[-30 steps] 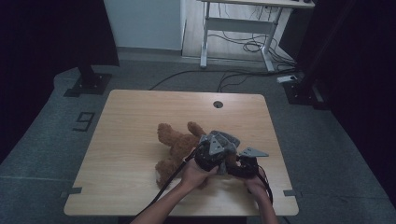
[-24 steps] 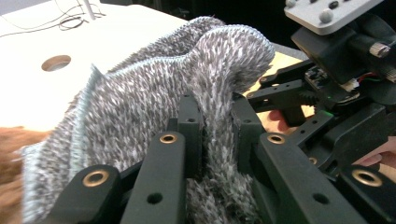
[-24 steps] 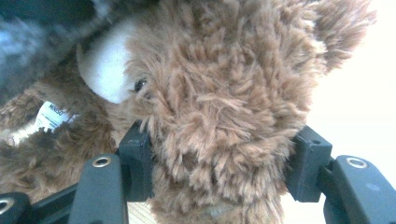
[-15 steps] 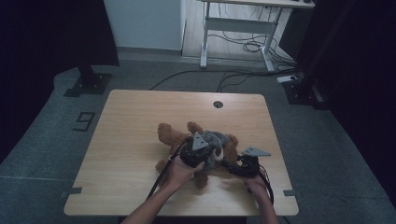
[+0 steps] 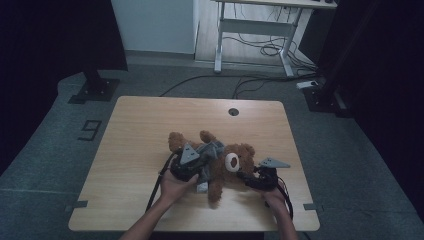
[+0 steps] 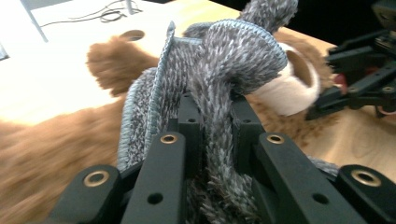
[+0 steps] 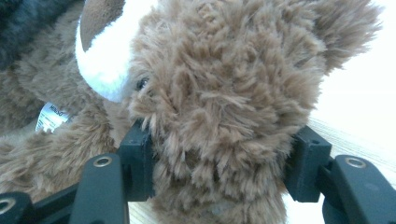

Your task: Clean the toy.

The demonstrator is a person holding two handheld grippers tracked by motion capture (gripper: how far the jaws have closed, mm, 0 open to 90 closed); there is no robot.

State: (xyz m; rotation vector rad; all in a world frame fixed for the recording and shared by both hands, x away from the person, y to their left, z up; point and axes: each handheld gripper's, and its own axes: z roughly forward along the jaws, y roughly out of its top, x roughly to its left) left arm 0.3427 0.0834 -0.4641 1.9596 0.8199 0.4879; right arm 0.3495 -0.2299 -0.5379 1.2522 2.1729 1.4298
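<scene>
A brown plush teddy bear (image 5: 220, 167) lies on its back near the front edge of a pale wood-grain counter (image 5: 145, 130), its shaggy, long-piled fur matted in tufts and its rounded cream muzzle (image 5: 232, 161) turned upward. Draped across the bear's body is a grey knitted garment (image 5: 210, 150), a fuzzy, flecked fabric finished with a neat blue-grey stitched hem, bunched into thick folds. The left gripper (image 6: 210, 140), a black, hard-edged tool with brass-ringed screw holes and a grey three-cornered plate on top, has its fingers (image 6: 189, 116) drawn close together and clamped on a twisted fold of that grey knit, which bulges above them in the left gripper view. At the bear's head end, the right gripper (image 7: 219, 163) stands with its blocky black fingers (image 7: 135, 158) about half spread, pressing into the fur on either side of the head just below one round ear (image 7: 345, 28), so the plush swells between them. A small white sewn-in label (image 7: 50, 116) pokes from the fur beside the bear's body in the right gripper view. In the high view, the person's hands hold both tools on the bear's near side, dark cables trailing back toward the counter's edge, and a small round grommet hole (image 5: 233, 111) sits near the far edge.
</scene>
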